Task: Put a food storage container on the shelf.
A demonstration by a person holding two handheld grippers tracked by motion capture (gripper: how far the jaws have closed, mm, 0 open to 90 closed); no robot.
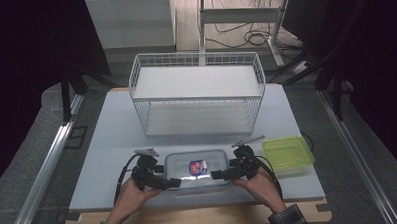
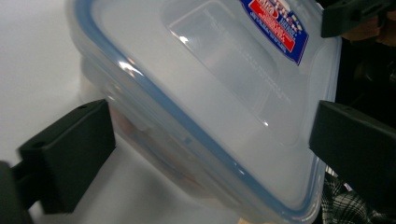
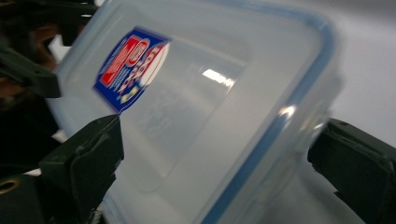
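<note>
The clear lidded container (image 1: 197, 169) sits on the desk (image 1: 112, 145), in front of the wire basket (image 1: 197, 92). The left gripper (image 1: 175, 182) and right gripper (image 1: 217, 174) straddle its 2 ends, jaws apart, not yet pressing. Next, I judge: close both evenly, then lift level.

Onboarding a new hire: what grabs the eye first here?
The clear lidded plastic box with a blue seal and red-blue sticker at the table's near edge, a hand-held gripper at each end. Behind it stands a white wire basket rack; to its right lies a yellow-green plastic container.
</note>
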